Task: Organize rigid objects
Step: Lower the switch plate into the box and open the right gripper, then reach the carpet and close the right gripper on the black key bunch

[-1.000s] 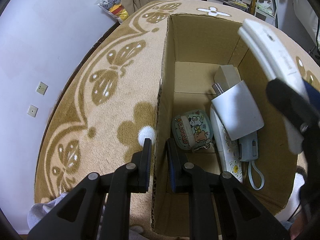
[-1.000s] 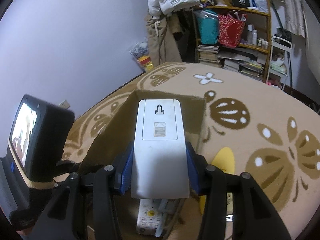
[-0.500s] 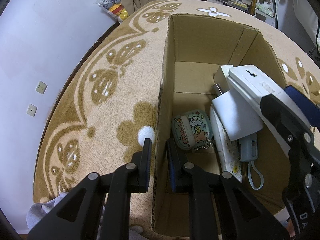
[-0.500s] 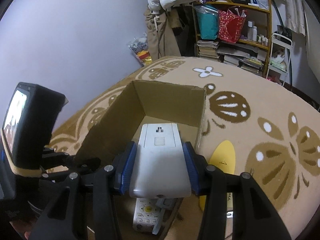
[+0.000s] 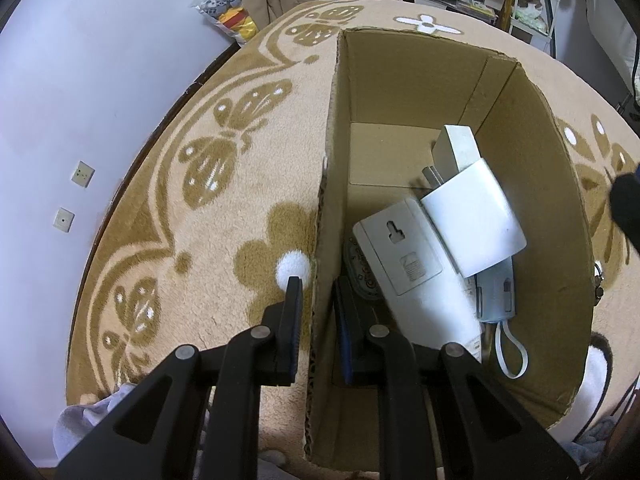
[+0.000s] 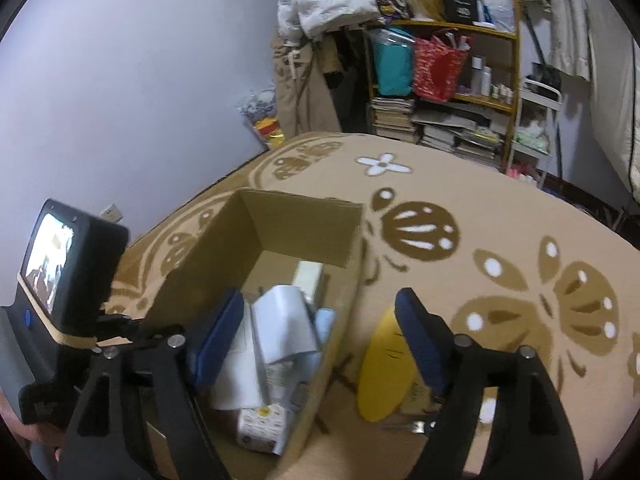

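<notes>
Covering the floor, the butterfly carpet (image 5: 224, 184) carries the cardboard box (image 5: 404, 84), whose left wall is pinched in the left tongs (image 5: 316, 304). Inside lies the white flat device (image 5: 404, 264), seemingly just dropped among the other gadgets. Right tongs (image 6: 320, 340) hang wide and empty above the box's right wall. Next likely target: the yellow object (image 6: 380, 372), outside, right of the box.

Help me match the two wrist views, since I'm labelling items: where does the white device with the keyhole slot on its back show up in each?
Left wrist: the white device lies in the cardboard box, lower centre, slotted back up, beside the left gripper.
Right wrist: lower left of centre, blurred, behind the right gripper's left finger.
Shared landmark: the box's far wall.
</notes>
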Demonstrator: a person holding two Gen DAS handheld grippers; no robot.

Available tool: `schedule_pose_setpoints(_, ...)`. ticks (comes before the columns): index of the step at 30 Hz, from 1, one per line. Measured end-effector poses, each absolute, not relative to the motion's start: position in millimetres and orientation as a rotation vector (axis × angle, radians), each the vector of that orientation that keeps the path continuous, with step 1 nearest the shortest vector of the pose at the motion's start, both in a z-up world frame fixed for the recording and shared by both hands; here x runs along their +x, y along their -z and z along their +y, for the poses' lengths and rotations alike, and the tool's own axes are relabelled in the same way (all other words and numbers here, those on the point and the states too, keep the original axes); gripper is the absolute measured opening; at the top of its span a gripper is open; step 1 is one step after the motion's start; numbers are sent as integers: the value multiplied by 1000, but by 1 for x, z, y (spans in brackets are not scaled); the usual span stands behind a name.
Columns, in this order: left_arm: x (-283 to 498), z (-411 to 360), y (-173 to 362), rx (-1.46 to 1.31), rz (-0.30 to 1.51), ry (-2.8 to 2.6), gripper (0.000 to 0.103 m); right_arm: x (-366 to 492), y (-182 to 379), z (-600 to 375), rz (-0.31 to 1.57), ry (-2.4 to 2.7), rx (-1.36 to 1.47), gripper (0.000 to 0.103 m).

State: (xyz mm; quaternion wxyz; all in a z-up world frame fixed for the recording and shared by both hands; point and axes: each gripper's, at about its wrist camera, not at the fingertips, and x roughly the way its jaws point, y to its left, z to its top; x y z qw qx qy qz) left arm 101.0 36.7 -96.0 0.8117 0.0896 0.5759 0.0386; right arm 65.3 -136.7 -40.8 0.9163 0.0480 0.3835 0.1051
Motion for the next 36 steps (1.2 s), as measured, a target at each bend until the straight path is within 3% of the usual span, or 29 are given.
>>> schedule_pose_setpoints(36, 100, 38, 95, 194, 1230, -82, 17, 45, 134, -258, 1089, -73, 176, 82)
